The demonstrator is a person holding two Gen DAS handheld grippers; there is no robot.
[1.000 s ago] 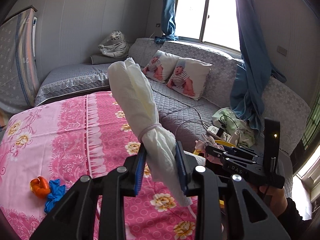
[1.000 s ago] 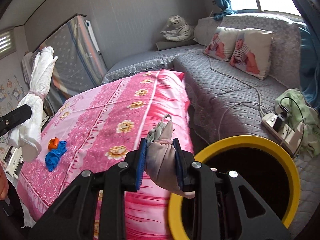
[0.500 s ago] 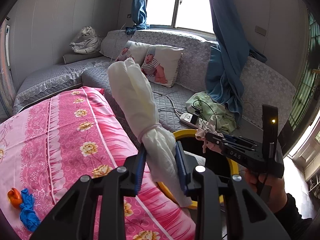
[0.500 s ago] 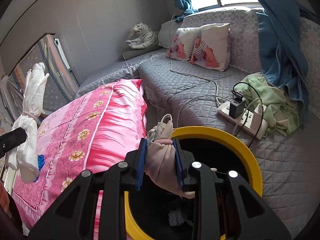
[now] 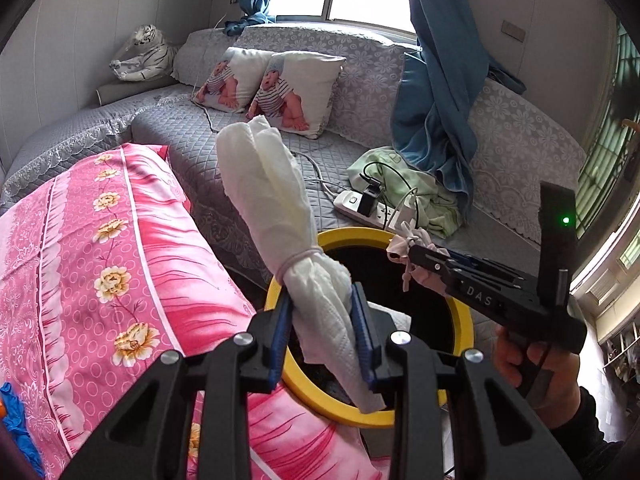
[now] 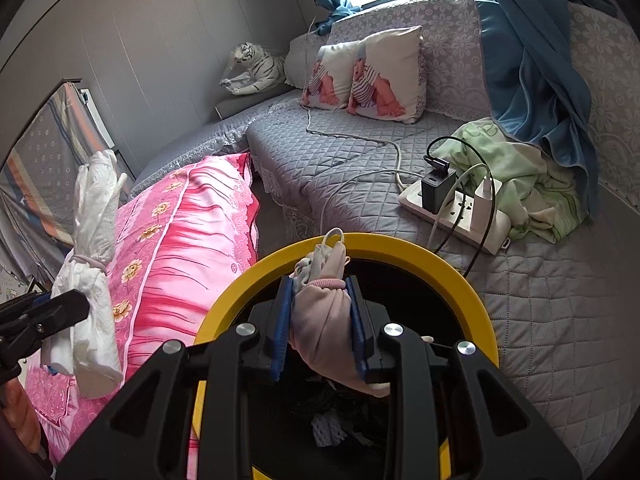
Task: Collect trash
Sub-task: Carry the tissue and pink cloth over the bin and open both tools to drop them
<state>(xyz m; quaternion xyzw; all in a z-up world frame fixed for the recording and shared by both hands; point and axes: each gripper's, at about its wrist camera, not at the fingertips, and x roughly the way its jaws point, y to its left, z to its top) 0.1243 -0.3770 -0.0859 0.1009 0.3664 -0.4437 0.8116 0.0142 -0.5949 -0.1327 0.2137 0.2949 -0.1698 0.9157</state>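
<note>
Clamping a white paper bundle [image 5: 316,300], the left gripper [image 5: 323,340] hangs at the yellow bin rim [image 5: 352,412]; the right gripper [image 6: 320,332], squeezing a pink bundle [image 6: 324,320], sits over the bin's open mouth beside the pink bed edge [image 6: 244,216].

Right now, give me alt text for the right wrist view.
The right gripper, shut on a pinkish tied bundle, hangs over the open yellow-rimmed bin. At left, the left gripper holds a white tied bundle over the pink bedspread; a grey quilted sofa lies behind.
</note>
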